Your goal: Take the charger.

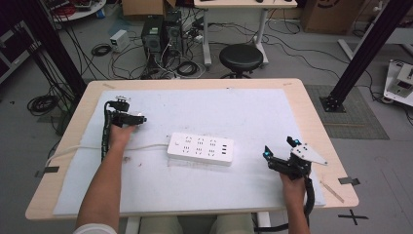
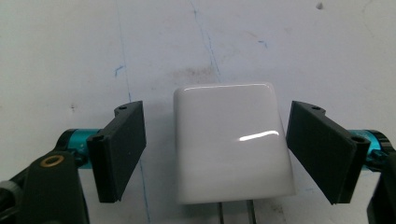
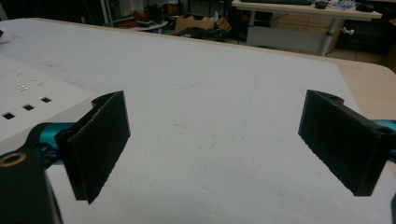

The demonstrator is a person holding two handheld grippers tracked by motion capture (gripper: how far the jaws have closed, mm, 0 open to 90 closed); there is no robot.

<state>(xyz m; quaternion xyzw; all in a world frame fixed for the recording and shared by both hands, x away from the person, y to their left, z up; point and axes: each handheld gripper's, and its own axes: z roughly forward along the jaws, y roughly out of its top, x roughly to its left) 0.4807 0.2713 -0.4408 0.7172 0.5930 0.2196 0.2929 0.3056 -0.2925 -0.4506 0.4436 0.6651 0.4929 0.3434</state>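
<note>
Your left gripper (image 2: 215, 154) straddles the white charger (image 2: 232, 144), jaws apart, seemingly not touching; gripping and plugging into the power strip (image 1: 200, 148) remain.

- My left gripper (image 2: 212, 149) has black pads with teal fittings.
- The plug adapter (image 2: 231, 142) I see is glossy white (one bright glare streak).
- The power strip (image 1: 200, 148) is white.
</note>
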